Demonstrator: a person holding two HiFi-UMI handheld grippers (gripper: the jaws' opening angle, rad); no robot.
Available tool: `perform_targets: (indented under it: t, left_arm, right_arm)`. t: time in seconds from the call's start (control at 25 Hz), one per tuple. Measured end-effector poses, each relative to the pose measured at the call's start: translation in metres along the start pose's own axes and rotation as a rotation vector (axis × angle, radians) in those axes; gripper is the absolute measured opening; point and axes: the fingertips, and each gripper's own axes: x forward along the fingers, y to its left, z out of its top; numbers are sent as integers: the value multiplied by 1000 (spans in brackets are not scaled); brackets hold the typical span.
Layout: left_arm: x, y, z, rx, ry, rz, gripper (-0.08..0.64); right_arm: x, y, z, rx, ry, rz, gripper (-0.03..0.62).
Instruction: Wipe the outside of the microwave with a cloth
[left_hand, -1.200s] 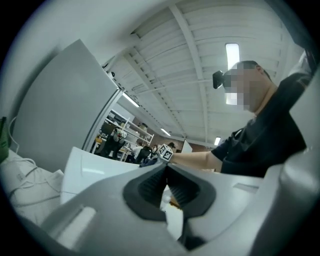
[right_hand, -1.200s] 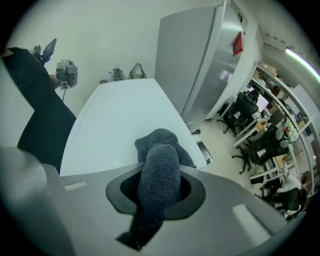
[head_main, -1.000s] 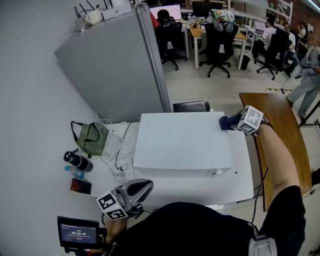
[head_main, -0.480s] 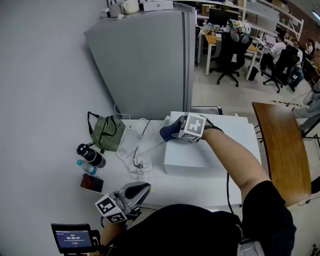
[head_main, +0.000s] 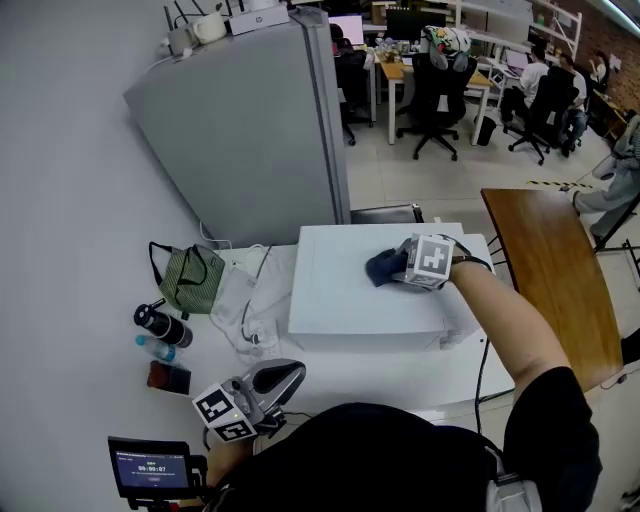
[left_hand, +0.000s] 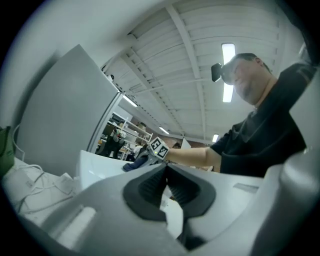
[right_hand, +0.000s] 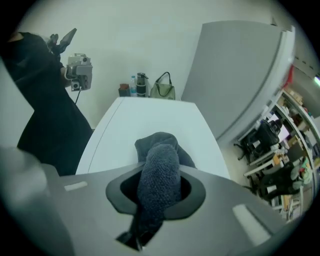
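One dark cloth (right_hand: 159, 170), clamped in right gripper (head_main: 400, 270), rests on microwave (head_main: 345, 295).

Right arm (head_main: 510, 330) extended from 5 o'clock toward head-view centre. Right gripper (head_main: 402, 268) points to 9 o'clock, jaws clamped on the cloth (right_hand: 159, 167). Left gripper (head_main: 285, 376) sits low at 7 o'clock, close to the torso, nose aimed at 2 o'clock. Its jaws are pressed together, nothing between them.

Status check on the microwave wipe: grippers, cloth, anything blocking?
Right gripper shut on dark blue cloth, cloth down on microwave top. Left gripper shut, empty, low at table front. Nothing blocking on the top.
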Motion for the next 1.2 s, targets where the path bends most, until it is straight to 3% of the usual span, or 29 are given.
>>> perform_targets:
  t: [0.2, 0.36, 0.48, 0.64, 0.76, 0.84, 0.96, 1.2]
  left_arm:
    - [68, -29, -10, -9, 7, -78, 3]
    - [87, -39, -15, -11, 21, -89, 3]
    - [75, -37, -13, -9, 16, -75, 3]
    - [25, -24, -2, 5, -17, -41, 3]
    - [-27, -15, 6, 22, -34, 1, 3]
    - [-61, -8, 9, 29, -34, 25, 3]
    - [-100, 3, 8, 16, -34, 51, 3]
    - [-110, 9, 4, 1, -39, 71, 3]
  right_arm:
    - [-79, -2, -163, 145, 71, -71, 58]
    - [-107, 2, -219, 221, 102, -95, 58]
    - [-115, -3, -166, 221, -59, -90, 58]
    - [-81, 23, -1, 46, -232, -13, 58]
    - [-28, 50, 120, -56, -283, 38, 59]
    - [10, 60, 178, -92, -263, 38, 58]
    - [60, 63, 209, -120, -160, 15, 60]
    - [62, 59, 171, -85, -94, 12, 58]
